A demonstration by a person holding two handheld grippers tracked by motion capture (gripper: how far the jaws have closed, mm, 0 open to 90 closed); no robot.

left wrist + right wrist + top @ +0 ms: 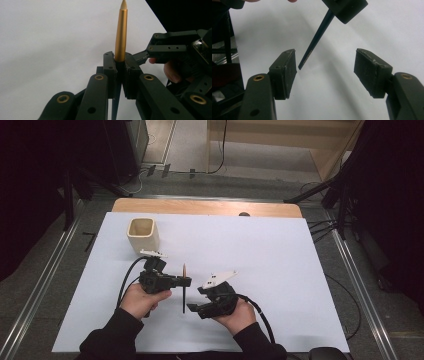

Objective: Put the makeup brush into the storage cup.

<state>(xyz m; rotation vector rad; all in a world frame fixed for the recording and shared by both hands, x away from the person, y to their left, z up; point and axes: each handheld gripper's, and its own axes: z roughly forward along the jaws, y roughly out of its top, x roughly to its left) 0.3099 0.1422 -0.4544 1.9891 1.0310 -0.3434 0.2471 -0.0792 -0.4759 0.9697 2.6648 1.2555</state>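
The right hand-held gripper (324, 71) sits closest, its two black pads standing wide apart with nothing pressed between them; the dark lower end of the pen (315, 41) hangs in the gap near one pad but touches neither. Just across from it, the left hand-held gripper (120, 75) is clamped shut on that same pen (121, 35), holding it about mid-length so the gold barrel and pointed tip stand up above the jaws and the dark shaft runs down below. From above, the pen (184, 287) sits between the two hands over the white tabletop (280, 270), with the cream square cup (143, 234) standing farther back on the left, well apart from both hands. This looks like a handover that has ended with the left hand-held gripper (186, 281) carrying the pen alone. To do it well, I would draw the right hand-held gripper (192, 309) straight back from the shaft without brushing it, since a nudge could twist the pen in the grip. The left should keep its clamp firm and the pen upright, then carry it over the cup's mouth, if that is where it belongs, before lowering.
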